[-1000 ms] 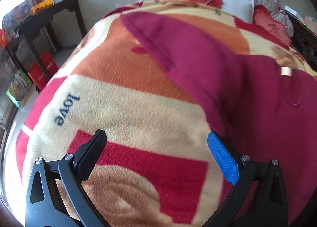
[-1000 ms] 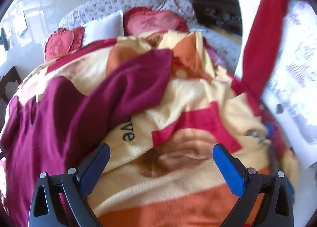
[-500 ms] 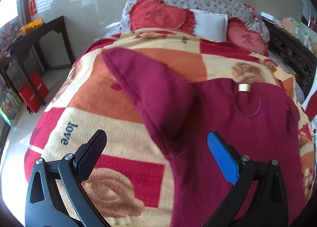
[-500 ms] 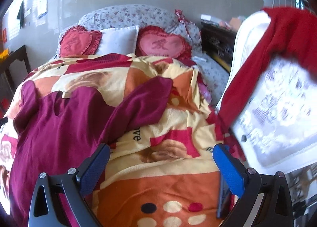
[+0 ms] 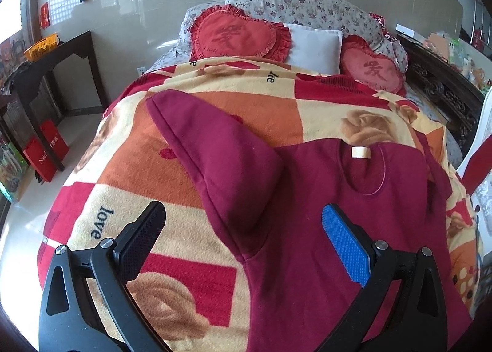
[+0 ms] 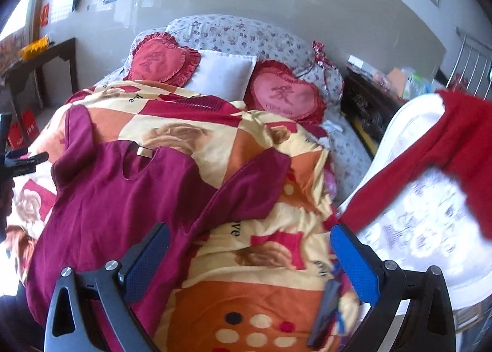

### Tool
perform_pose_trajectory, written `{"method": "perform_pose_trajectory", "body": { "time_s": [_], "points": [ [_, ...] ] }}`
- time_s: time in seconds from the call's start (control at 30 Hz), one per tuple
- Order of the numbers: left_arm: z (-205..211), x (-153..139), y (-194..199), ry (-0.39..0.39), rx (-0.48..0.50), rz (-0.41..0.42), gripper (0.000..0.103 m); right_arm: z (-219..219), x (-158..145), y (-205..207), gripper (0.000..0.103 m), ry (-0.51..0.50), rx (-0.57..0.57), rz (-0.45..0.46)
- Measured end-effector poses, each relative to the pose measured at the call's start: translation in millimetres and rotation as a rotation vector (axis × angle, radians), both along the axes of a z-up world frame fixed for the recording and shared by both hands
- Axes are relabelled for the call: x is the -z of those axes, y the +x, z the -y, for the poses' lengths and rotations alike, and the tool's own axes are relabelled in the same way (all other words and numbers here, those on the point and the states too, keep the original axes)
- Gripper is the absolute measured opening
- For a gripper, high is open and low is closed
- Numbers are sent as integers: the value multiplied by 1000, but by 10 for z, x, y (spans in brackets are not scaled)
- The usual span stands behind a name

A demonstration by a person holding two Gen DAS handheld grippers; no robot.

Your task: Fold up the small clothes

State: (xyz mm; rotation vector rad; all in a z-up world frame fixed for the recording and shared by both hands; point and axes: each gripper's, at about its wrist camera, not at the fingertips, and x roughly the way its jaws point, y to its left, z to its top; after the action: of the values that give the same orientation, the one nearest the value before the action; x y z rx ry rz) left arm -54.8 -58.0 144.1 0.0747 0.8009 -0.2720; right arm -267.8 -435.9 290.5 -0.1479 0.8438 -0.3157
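A maroon long-sleeved top [image 5: 344,207] lies spread flat on the patterned blanket [image 5: 252,112], neck with a pale label [image 5: 360,152] towards the pillows. It also shows in the right wrist view [image 6: 117,195]. Its left sleeve [image 5: 215,149] and right sleeve [image 6: 249,189] stretch outwards. My left gripper [image 5: 243,235] is open and empty, above the left armpit area. My right gripper [image 6: 249,256] is open and empty, above the blanket beside the right sleeve.
Heart cushions [image 5: 236,33] and a white pillow [image 5: 313,44] lie at the bed head. A dark side table [image 5: 46,66] and red bags [image 5: 46,149] stand left. A white chair [image 6: 409,186] with a red garment [image 6: 442,136] stands right of the bed.
Both grippers have pulled back and risen from the blanket, so the whole top and bed now show. Both stay open.
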Motion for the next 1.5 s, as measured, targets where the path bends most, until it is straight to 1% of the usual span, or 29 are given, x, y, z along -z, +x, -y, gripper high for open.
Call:
{"method": "perform_pose_trajectory", "body": {
  "time_s": [0.13, 0.23, 0.4, 0.5, 0.57, 0.6, 0.67, 0.73, 0.9, 1.0, 1.07, 1.2, 1.37, 1.5],
  "points": [
    [74, -32, -43, -7, 21, 14, 102, 28, -226, -156, 103, -34, 10, 1],
    [139, -25, -47, -10, 33, 5, 102, 27, -324, -235, 103, -33, 13, 4],
    [183, -3, -46, -14, 43, -3, 102, -25, -414, -250, 103, 22, -30, -7],
    [182, 51, -2, -14, 35, -17, 102, -72, -454, -160, 103, 96, -54, 35],
    [161, 101, 46, -19, 24, -38, 102, -130, -364, -18, 103, 168, -73, 45],
    [148, 121, 65, -20, 21, -43, 102, -171, -260, 126, 103, 231, -96, 42],
    [119, 155, 112, -21, 14, -43, 102, -261, -69, 341, 103, 290, -120, 45],
    [92, 191, 165, -18, 7, -45, 102, -400, 142, 586, 103, 314, -136, 64],
    [17, 293, 337, -20, -15, -59, 102, -880, 786, 1287, 103, 364, -182, 77],
    [-24, 362, 469, -25, -23, -79, 102, -1051, 1108, 1635, 103, 415, -175, 50],
    [-57, 393, 550, -28, -32, -84, 102, -1111, 1272, 1829, 103, 445, -158, 34],
    [-138, 463, 737, -27, -43, -98, 102, -1155, 1448, 2044, 103, 480, -151, 14],
    [-288, 552, 1016, -36, -75, -130, 102, -1311, 1524, 2161, 103, 431, -182, 3],
    [-486, 564, 1270, -56, -118, -134, 101, -1394, 1555, 2231, 103, 415, -214, -8]
  ]
}}
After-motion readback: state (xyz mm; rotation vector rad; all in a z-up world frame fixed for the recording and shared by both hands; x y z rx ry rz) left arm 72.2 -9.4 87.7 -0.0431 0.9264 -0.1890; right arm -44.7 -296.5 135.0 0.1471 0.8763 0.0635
